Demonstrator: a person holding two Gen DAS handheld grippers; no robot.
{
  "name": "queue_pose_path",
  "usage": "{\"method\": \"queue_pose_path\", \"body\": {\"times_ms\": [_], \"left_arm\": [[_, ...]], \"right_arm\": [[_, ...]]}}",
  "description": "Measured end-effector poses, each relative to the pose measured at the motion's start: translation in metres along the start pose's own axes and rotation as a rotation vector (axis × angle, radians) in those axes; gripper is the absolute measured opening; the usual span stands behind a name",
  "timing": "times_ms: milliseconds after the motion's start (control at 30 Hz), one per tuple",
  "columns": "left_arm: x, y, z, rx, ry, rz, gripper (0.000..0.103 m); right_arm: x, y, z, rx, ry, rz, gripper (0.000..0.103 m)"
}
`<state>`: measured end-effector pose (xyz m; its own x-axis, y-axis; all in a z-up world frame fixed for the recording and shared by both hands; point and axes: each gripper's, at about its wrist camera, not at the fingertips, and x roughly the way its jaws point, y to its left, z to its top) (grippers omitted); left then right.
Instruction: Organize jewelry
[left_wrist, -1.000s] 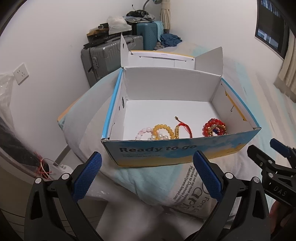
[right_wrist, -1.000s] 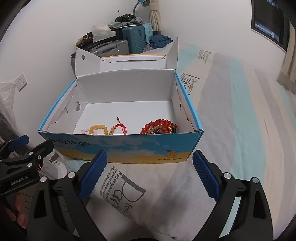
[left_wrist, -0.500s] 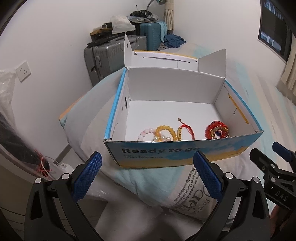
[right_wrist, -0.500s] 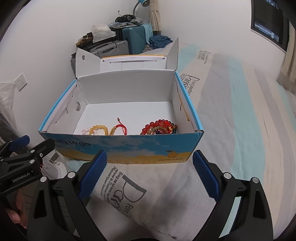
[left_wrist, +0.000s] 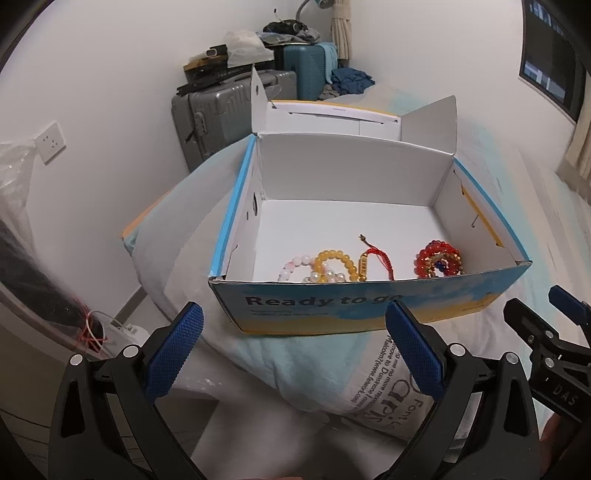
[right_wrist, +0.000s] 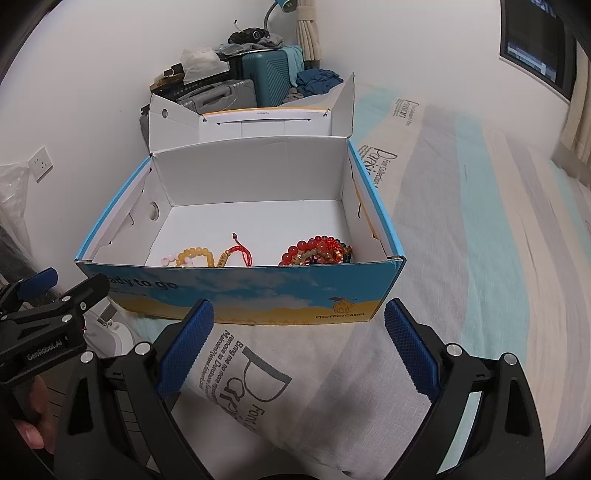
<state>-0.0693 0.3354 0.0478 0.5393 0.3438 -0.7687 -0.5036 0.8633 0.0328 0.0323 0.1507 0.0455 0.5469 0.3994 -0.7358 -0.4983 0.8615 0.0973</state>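
Note:
An open blue and yellow cardboard box (left_wrist: 369, 302) (right_wrist: 240, 291) sits on the bed. Along its near wall lie a pink bead bracelet (left_wrist: 293, 264), a yellow bead bracelet (left_wrist: 334, 258) (right_wrist: 195, 254), a red cord bracelet (left_wrist: 380, 258) (right_wrist: 240, 253) and a pile of red bead bracelets (left_wrist: 439, 258) (right_wrist: 317, 251). My left gripper (left_wrist: 293, 352) is open and empty, in front of the box's left half. My right gripper (right_wrist: 297, 341) is open and empty, in front of its right half.
The bed has a striped cover (right_wrist: 480, 258) and a printed pillow (right_wrist: 236, 376). Grey (left_wrist: 221, 110) and teal (left_wrist: 308, 70) suitcases with clutter stand against the far wall. A wall socket (left_wrist: 50, 142) is at left, cables (left_wrist: 92, 332) on the floor.
The left gripper view has shifted: the box now sits slightly further right and lower. The right gripper has barely moved. Both stay open.

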Motion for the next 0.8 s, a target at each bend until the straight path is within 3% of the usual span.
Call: {"method": "queue_pose_path", "body": {"times_ms": [500,800], "left_arm": [[-0.0005,-0.0017,-0.0002,0.001,-0.008,-0.043,0.097],[-0.0043,-0.0076,0.0006,0.039,-0.041,-0.014,0.097]], "right_arm": [[-0.0003,0.0009,-0.0002,-0.001,0.003,0.001,0.090],[0.0009,0.0001,0.0000,0.002,0.004,0.001,0.090]]}}
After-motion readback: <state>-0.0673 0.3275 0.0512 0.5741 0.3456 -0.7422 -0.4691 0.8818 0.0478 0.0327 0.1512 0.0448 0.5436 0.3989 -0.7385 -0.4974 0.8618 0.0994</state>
